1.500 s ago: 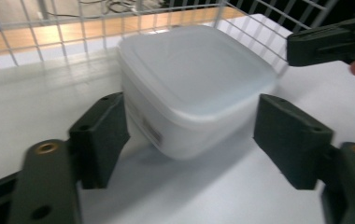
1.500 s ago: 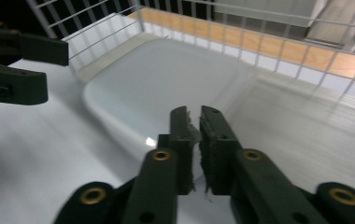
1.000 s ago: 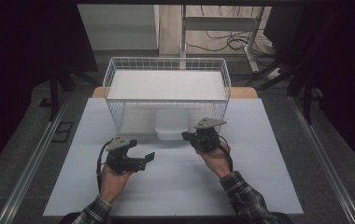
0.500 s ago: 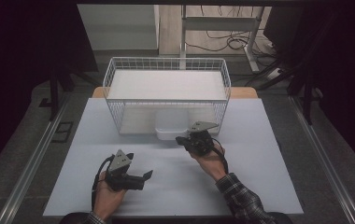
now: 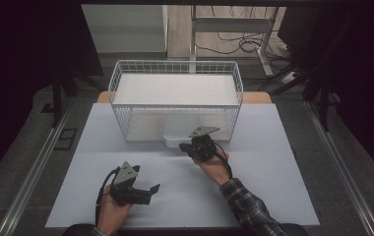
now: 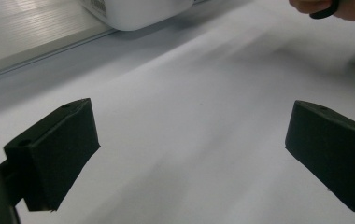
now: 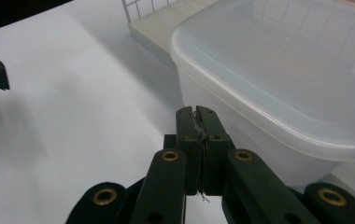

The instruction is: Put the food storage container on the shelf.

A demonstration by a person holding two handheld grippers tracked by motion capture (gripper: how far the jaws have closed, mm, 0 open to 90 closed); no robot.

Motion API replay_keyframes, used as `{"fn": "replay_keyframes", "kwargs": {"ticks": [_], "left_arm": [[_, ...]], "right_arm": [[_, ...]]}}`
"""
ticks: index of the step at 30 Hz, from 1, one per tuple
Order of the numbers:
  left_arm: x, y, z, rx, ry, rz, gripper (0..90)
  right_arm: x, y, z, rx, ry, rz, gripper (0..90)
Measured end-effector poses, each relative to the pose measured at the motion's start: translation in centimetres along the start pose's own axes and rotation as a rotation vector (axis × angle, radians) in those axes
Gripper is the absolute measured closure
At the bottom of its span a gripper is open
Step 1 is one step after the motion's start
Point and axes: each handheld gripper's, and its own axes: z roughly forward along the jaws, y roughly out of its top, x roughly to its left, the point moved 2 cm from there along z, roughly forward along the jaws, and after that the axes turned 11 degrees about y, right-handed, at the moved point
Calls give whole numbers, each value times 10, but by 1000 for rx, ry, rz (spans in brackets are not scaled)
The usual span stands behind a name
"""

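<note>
Right gripper (image 7: 199,116) jaws pressed together on nothing, tips just beside the near wall of a lidded translucent plastic container (image 7: 278,84). Left gripper (image 6: 189,149) jaws spread wide, empty, over bare white table (image 5: 254,196), near its front edge. Container (image 5: 175,140) sits at the open front of a white wire basket (image 5: 175,69).

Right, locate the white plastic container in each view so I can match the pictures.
High view: plastic container at centre, poking out from under the wire basket's near edge.
Left gripper view: top edge, left of centre.
Right gripper view: upper right, lidded.
Shared landmark: the white table.
</note>
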Motion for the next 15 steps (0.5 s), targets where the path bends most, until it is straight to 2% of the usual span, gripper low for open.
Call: {"fn": "replay_keyframes", "kwargs": {"ticks": [15], "left_arm": [[2, -1, 2, 4, -14, -7, 22]], "right_arm": [[-13, 9, 13, 25, -24, -2, 879]]}}
